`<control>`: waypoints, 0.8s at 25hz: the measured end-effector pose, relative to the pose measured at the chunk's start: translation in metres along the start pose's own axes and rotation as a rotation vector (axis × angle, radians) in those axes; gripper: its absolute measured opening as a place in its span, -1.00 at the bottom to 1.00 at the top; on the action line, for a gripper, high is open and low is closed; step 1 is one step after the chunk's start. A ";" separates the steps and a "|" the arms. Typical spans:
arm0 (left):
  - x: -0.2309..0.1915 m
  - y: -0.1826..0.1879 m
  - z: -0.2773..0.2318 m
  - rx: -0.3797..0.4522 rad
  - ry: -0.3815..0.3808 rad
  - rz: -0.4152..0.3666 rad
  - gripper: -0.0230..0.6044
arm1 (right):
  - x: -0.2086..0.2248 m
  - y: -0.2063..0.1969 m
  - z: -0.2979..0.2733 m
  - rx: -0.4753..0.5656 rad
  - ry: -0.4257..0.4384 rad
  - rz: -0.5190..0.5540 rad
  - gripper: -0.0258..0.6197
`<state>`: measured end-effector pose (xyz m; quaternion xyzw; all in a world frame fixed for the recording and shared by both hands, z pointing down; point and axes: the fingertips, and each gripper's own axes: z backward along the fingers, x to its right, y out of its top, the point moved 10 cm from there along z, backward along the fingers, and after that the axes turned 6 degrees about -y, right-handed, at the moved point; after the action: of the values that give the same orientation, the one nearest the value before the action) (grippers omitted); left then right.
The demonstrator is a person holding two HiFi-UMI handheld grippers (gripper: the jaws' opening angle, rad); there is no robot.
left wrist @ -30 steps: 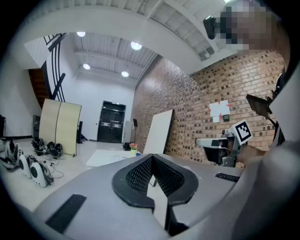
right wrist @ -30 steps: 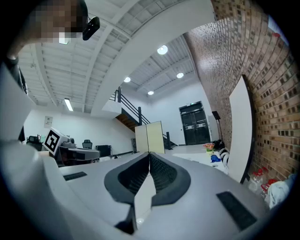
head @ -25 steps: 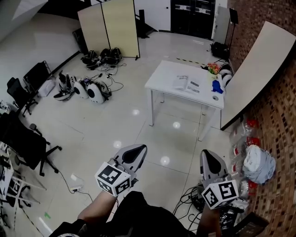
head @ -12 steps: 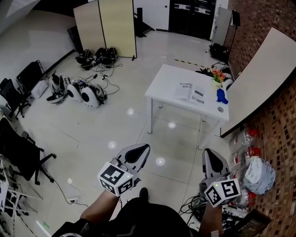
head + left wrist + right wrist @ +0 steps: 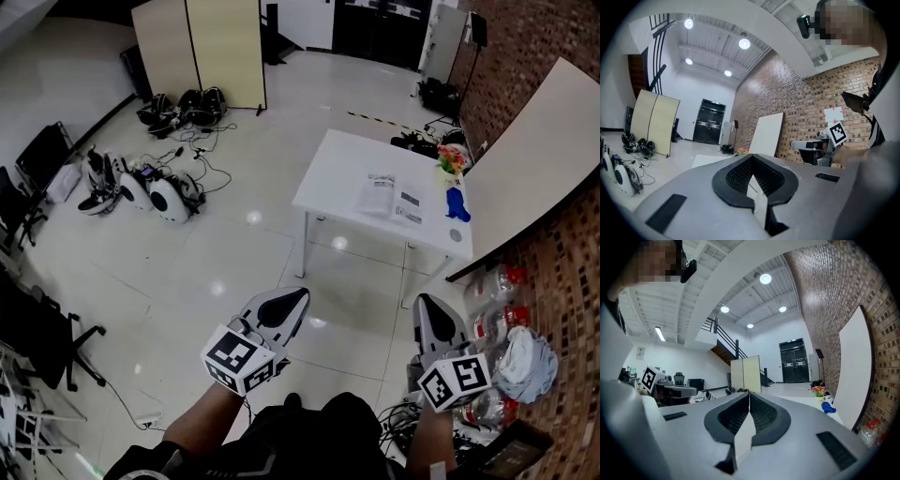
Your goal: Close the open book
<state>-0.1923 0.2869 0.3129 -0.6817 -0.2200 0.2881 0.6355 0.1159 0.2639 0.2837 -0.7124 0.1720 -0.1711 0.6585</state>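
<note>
The open book (image 5: 389, 199) lies flat on a white table (image 5: 337, 169) across the room, far ahead of both grippers. My left gripper (image 5: 298, 294) is held low in front of me, jaws together with nothing between them; in the left gripper view (image 5: 751, 157) it points level toward the table (image 5: 707, 161). My right gripper (image 5: 427, 300) is beside it, also shut and empty; the right gripper view (image 5: 749, 393) shows the table's far end (image 5: 806, 401). A blue object (image 5: 457, 204) and a small bunch of flowers (image 5: 450, 157) stand on the table right of the book.
A large white board (image 5: 525, 159) leans on the brick wall right of the table. Bottles and a bundled bag (image 5: 525, 361) lie by the wall, cables (image 5: 398, 412) at my feet. Gear and cords (image 5: 141, 187) litter the floor left, near a folding screen (image 5: 202, 52) and office chairs (image 5: 37, 328).
I have walked forward: the table and book have drawn nearer and lower in the head view. Both grippers stay shut and keep their place in front of me.
</note>
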 end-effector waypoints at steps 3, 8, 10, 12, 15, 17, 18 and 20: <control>-0.023 -0.006 -0.029 -0.011 -0.002 0.006 -0.95 | 0.017 -0.004 -0.033 0.002 0.003 -0.004 -0.91; -0.064 0.000 -0.095 -0.017 0.023 -0.003 -0.95 | 0.063 -0.002 -0.099 0.022 0.030 -0.010 -0.91; -0.075 0.005 -0.123 -0.023 0.032 -0.009 -0.95 | 0.084 0.001 -0.122 0.030 0.045 -0.006 -0.91; -0.088 0.009 -0.149 -0.030 0.044 -0.016 -0.95 | 0.105 0.006 -0.146 0.038 0.058 0.003 -0.91; -0.108 0.016 -0.182 -0.030 0.064 -0.012 -0.95 | 0.129 0.012 -0.183 0.041 0.092 0.004 -0.91; -0.121 0.019 -0.201 -0.028 0.077 -0.012 -0.95 | 0.142 0.012 -0.206 0.033 0.111 0.010 -0.91; -0.129 0.021 -0.210 -0.028 0.081 -0.012 -0.95 | 0.147 0.012 -0.217 0.028 0.114 0.010 -0.91; -0.147 0.023 -0.226 -0.035 0.083 -0.021 -0.95 | 0.155 0.010 -0.240 0.018 0.114 0.002 -0.91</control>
<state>-0.1506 0.0196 0.3125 -0.7017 -0.2055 0.2491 0.6351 0.1391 -0.0211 0.2938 -0.6955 0.2082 -0.2124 0.6541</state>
